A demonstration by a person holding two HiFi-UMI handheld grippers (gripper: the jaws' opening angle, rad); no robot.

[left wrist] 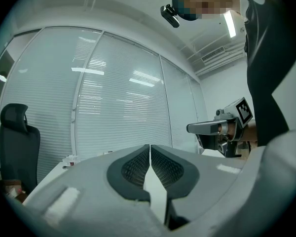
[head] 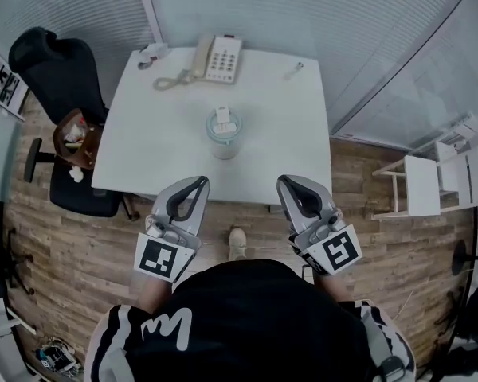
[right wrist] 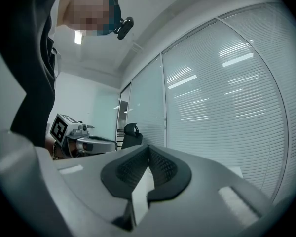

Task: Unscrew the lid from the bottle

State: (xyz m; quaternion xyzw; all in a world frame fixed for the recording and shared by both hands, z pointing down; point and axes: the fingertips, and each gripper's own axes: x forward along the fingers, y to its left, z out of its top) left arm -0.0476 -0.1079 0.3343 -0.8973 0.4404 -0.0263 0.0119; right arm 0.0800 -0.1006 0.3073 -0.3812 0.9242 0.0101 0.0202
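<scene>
A pale bottle (head: 223, 138) with its lid (head: 223, 122) on is standing upright on the white table (head: 263, 142), roughly midway between the left and right edges and somewhat closer to the near edge than to the far one. The person is holding both tools level at the near edge, one on each side of the bottle and short of it, touching neither the bottle nor the lid. The left gripper (head: 200, 181) is reaching just over the near edge, with the bottle lying ahead of it and to its right; its jaws are pressing together with nothing between them, as its own view is showing (left wrist: 150, 146). The right gripper (head: 286, 181) is sitting at the same edge, with the bottle lying ahead of it and to its left, a little farther off than from the left one; its jaws are likewise clenched on nothing (right wrist: 148, 147). A telephone (head: 218, 58) is lying along the far edge, its coiled cord trailing toward the far left corner. A black office chair (head: 54, 64) is standing off the table's left side.
</scene>
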